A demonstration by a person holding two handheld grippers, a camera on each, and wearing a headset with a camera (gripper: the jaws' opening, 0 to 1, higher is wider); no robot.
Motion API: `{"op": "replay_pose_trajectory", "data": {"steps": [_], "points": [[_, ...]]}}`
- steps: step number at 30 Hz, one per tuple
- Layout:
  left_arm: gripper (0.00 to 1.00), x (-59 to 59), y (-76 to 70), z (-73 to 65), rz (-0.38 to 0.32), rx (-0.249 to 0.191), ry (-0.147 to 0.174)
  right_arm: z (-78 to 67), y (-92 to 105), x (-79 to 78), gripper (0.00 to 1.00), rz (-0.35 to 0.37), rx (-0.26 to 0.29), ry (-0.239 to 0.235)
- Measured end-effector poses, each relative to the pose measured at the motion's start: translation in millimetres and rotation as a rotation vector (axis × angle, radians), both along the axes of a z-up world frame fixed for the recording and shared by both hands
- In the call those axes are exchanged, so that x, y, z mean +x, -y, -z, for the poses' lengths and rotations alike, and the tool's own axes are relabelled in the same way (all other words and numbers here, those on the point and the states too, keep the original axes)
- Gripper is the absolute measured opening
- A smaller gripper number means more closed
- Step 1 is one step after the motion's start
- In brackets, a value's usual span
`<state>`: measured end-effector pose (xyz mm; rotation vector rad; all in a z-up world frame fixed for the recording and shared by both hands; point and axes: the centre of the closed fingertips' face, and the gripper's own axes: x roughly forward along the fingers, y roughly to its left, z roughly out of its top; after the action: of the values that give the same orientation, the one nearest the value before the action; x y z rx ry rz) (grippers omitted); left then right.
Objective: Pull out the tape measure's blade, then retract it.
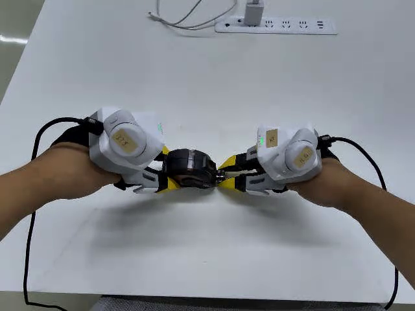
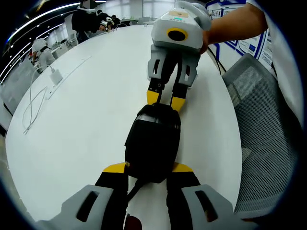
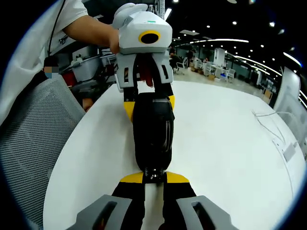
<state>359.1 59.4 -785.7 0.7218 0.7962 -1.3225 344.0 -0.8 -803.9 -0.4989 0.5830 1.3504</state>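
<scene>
Two bare forearms reach in over the near edge of the white desk (image 1: 207, 259), each hand holding a gripper. The left gripper (image 1: 167, 167) has its yellow-tipped jaws pressed on both sides of the black tape measure (image 1: 189, 168) and holds the case tight. The tape measure sits right between the two grippers, low over the desk. I cannot tell if it touches the top.

The right gripper (image 1: 225, 173) faces it from the other side. Its jaws are almost closed and pinch the small metal end of the blade, right at the mouth of the case. Hardly any blade shows.

Far back on the desk lies a white power strip (image 1: 279, 26) with a charger (image 1: 254, 11) plugged in. A white cable (image 1: 188, 19) lies beside it.
</scene>
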Motion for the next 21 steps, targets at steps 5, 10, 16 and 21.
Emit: {"op": "replay_pose_trajectory", "data": {"steps": [5,10,16,21], "points": [[0.25,-0.1,-1.0,0.0,-0.004,-0.003,-0.004,-2.7,5.4,0.2,0.09,0.006,0.003,-0.003],[0.25,0.0,-0.1,0.1,-0.003,-0.005,-0.004,-2.5,14.2,-2.2,0.09,0.015,-0.002,-0.007],[0.25,0.7,-0.6,0.3,-0.007,-0.006,-0.009,-5.5,23.4,-3.0,0.09,0.022,-0.009,-0.005],[0.25,1.1,-0.3,0.3,-0.006,-0.007,-0.008,-5.0,30.8,-3.8,0.09,0.029,-0.015,-0.007]]}}
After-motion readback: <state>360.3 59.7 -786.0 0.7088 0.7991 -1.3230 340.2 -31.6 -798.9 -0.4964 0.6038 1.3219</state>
